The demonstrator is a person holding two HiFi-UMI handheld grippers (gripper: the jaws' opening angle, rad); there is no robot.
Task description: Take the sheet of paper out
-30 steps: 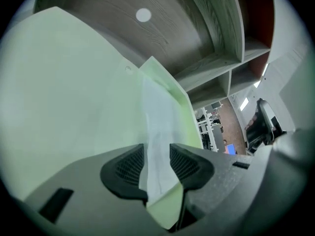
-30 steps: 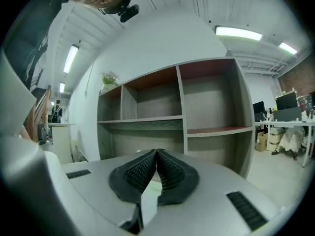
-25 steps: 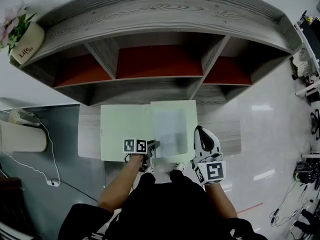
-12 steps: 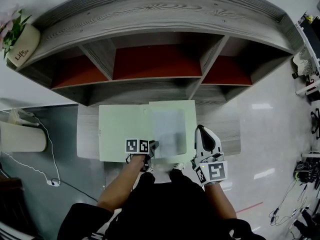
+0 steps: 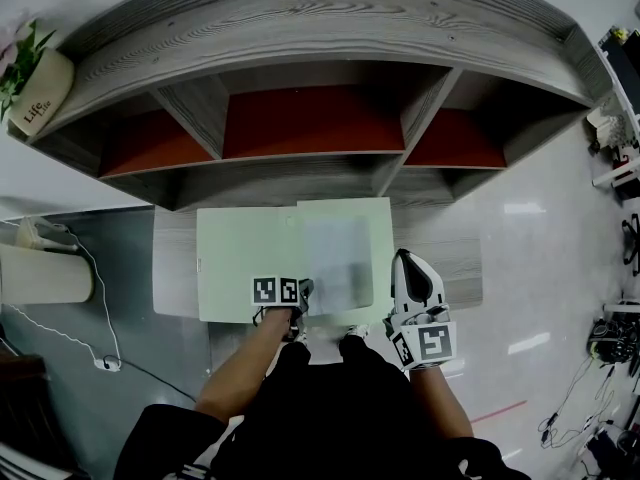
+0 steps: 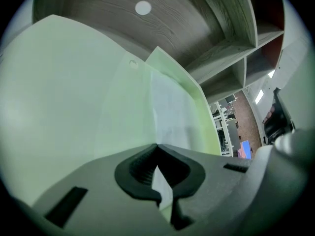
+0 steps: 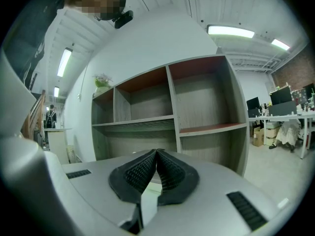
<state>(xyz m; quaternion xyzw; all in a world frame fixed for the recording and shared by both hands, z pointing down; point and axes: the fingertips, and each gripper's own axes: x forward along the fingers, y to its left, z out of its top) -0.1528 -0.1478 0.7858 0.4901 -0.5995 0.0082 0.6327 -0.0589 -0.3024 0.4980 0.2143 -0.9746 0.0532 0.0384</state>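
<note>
An open pale green folder (image 5: 245,263) lies on a low grey table (image 5: 445,258) in front of me. A white sheet of paper (image 5: 338,263) rests on the folder's right half. My left gripper (image 5: 303,293) is at the sheet's near left corner and points steeply down. Its jaws have just been closing, and in the left gripper view they are shut (image 6: 157,146) with the sheet's (image 6: 172,112) edge pinched between the pads. My right gripper (image 5: 408,263) hovers just right of the folder. It points level at the shelves, shut (image 7: 156,152) with nothing in it.
A curved grey wooden shelf unit (image 5: 320,28) with red back panels stands right behind the table. A potted plant (image 5: 40,88) sits on its left end. A white cable (image 5: 90,308) runs over the floor on the left, and office gear (image 5: 615,158) lines the right edge.
My left gripper has crept slightly rightward at the sheet's near edge. The right gripper and the folder have stayed where they were.
</note>
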